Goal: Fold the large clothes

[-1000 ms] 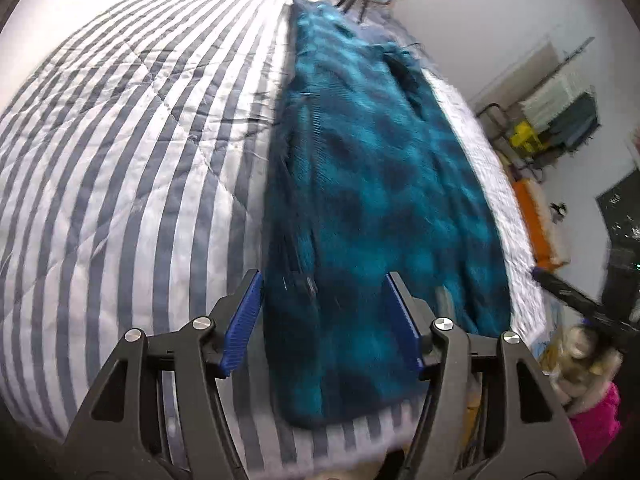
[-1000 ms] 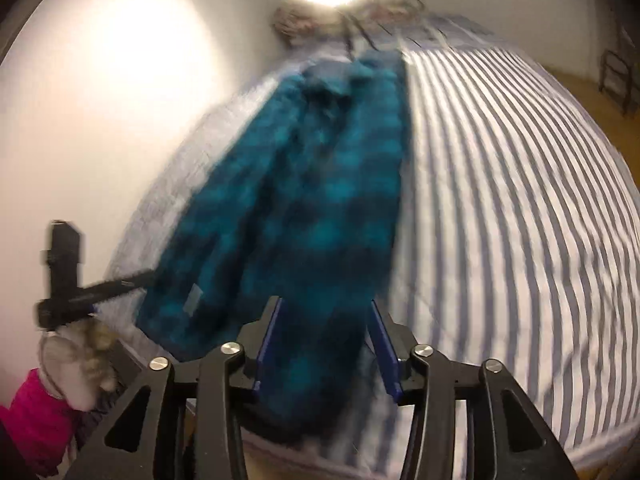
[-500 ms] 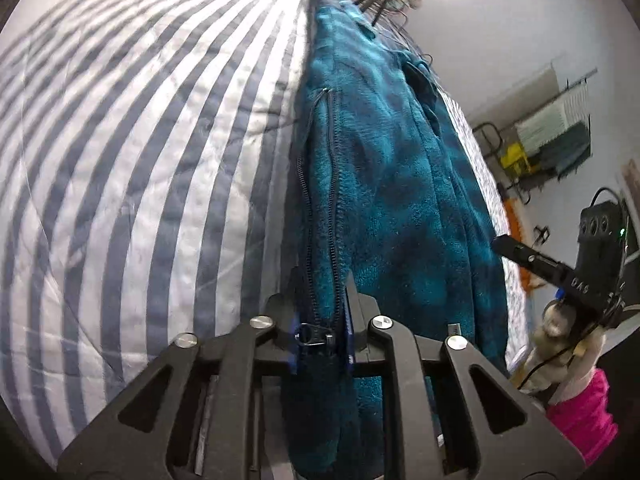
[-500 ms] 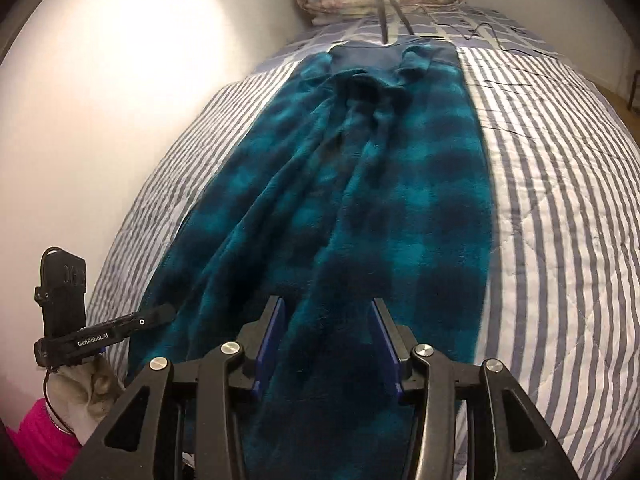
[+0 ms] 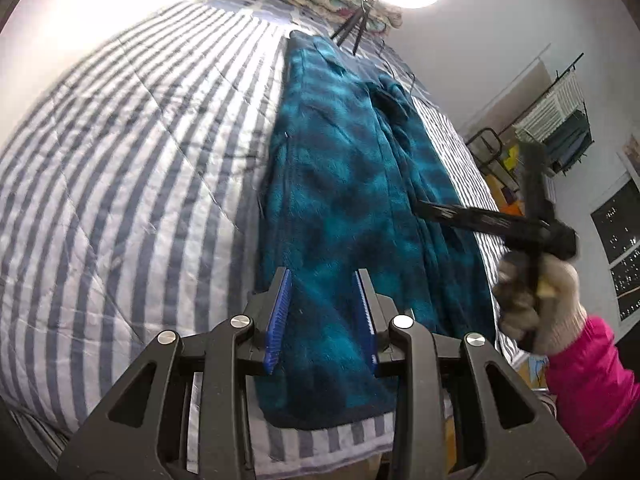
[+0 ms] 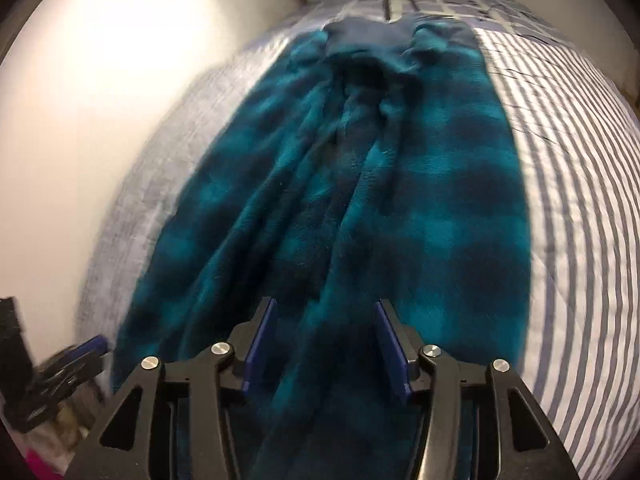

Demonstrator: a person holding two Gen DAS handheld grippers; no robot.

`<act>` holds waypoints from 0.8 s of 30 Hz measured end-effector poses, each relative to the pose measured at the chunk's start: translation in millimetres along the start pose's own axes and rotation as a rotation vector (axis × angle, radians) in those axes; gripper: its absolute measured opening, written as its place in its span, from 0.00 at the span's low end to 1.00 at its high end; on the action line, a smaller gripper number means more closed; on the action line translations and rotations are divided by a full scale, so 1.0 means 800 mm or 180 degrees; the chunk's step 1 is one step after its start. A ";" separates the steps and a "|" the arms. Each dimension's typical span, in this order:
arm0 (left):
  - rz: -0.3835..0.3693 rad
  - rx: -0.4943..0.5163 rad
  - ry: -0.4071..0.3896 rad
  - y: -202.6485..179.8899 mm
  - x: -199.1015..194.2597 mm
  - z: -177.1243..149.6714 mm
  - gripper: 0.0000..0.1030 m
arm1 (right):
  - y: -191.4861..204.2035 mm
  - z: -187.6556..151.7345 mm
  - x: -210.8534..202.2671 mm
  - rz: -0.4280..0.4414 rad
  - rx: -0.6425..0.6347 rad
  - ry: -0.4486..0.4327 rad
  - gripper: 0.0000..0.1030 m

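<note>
Now: both grippers over the hem, no grip yet

Just ahead of the left gripper (image 5: 323,316), whose spread blue pads have just been opening with nothing pinched between them, lies the near hem of the long teal-and-navy checked fleece garment (image 5: 344,208). The right gripper (image 6: 324,336), jaws likewise parted and empty, hovers over the same end. Beyond, the garment stretches away along the grey-and-white striped quilt (image 5: 120,184). For a clean fold, each gripper should probably pinch a hem corner through all layers.

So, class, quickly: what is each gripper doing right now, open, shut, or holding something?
Left gripper: open, jaws just reopened, above the teal fleece garment, not gripping it.
Right gripper: open, fleece between the pads, not pinched.
</note>
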State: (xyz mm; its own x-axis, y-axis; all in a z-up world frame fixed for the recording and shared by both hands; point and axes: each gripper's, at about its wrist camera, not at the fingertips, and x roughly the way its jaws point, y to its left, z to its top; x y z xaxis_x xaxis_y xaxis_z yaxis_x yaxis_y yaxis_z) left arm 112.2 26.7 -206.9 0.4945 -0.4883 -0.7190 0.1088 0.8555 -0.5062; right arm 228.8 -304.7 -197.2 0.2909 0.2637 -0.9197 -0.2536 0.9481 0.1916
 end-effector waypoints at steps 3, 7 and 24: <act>-0.0030 -0.0039 0.0043 0.000 0.009 -0.003 0.30 | 0.000 0.007 0.007 -0.0162 0.0016 0.0094 0.10; -0.0104 -0.0069 0.0035 -0.002 0.006 -0.007 0.30 | -0.008 0.021 -0.033 0.0269 0.0370 -0.0183 0.07; -0.0292 0.0408 0.0278 -0.076 0.096 0.027 0.30 | -0.049 -0.128 -0.084 0.0511 0.0534 -0.0453 0.27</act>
State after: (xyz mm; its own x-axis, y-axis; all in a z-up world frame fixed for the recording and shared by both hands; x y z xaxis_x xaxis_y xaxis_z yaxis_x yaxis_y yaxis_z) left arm 161.9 -59.4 -221.1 0.4013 -0.5738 -0.7140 0.2619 0.8188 -0.5109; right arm 124.9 -377.4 -177.7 0.3891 0.4240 -0.8178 -0.1538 0.9052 0.3961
